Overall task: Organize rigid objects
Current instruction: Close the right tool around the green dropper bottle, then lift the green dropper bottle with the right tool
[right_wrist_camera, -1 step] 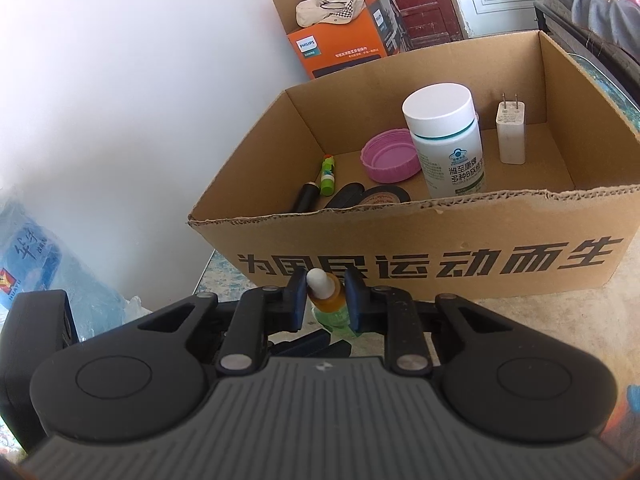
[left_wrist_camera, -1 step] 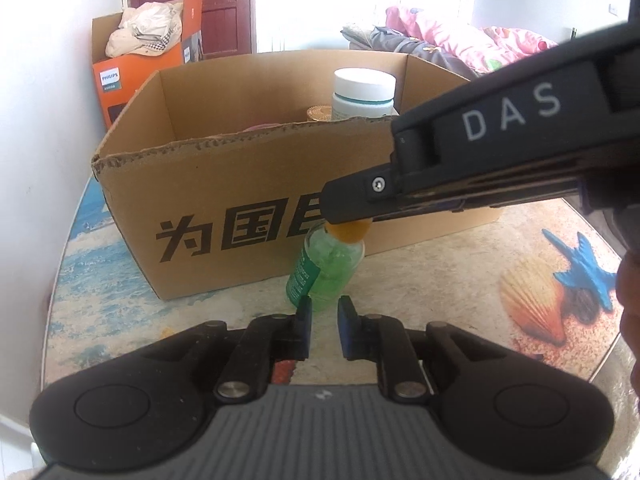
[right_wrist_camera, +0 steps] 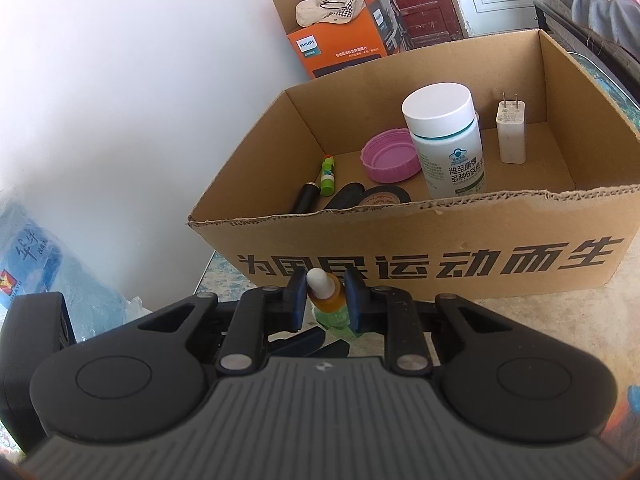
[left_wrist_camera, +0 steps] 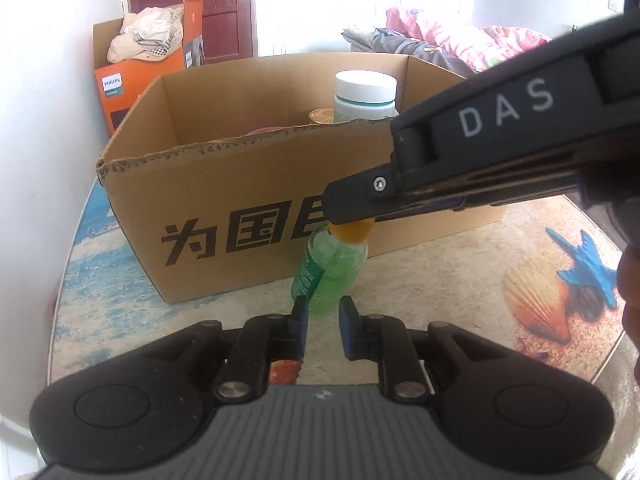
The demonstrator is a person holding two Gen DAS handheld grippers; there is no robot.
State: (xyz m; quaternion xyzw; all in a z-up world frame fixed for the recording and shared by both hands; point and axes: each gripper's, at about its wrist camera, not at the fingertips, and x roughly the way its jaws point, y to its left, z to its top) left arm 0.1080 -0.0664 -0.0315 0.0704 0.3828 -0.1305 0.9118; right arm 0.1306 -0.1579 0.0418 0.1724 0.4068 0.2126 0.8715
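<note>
A small green bottle [left_wrist_camera: 334, 268] with an orange collar and white dropper tip [right_wrist_camera: 326, 292] stands on the table just in front of the cardboard box [left_wrist_camera: 224, 168]. My right gripper [right_wrist_camera: 326, 300] is shut on the bottle's neck; in the left wrist view it reaches in from the right [left_wrist_camera: 344, 210]. My left gripper [left_wrist_camera: 323, 326] is empty, its fingers a small gap apart, just short of the bottle's base. The box [right_wrist_camera: 500, 216] holds a white pill bottle [right_wrist_camera: 446, 140], a pink lid [right_wrist_camera: 390, 154], a white charger [right_wrist_camera: 511, 132], a green tube [right_wrist_camera: 328, 172], a black pen and tape.
The round table [left_wrist_camera: 460, 280] has a beach-print cover with a shell [left_wrist_camera: 536, 306] and starfish [left_wrist_camera: 586, 266]. An orange Philips box [right_wrist_camera: 340, 48] with cloth on top stands behind. A white wall is at left, bedding at back right [left_wrist_camera: 460, 40].
</note>
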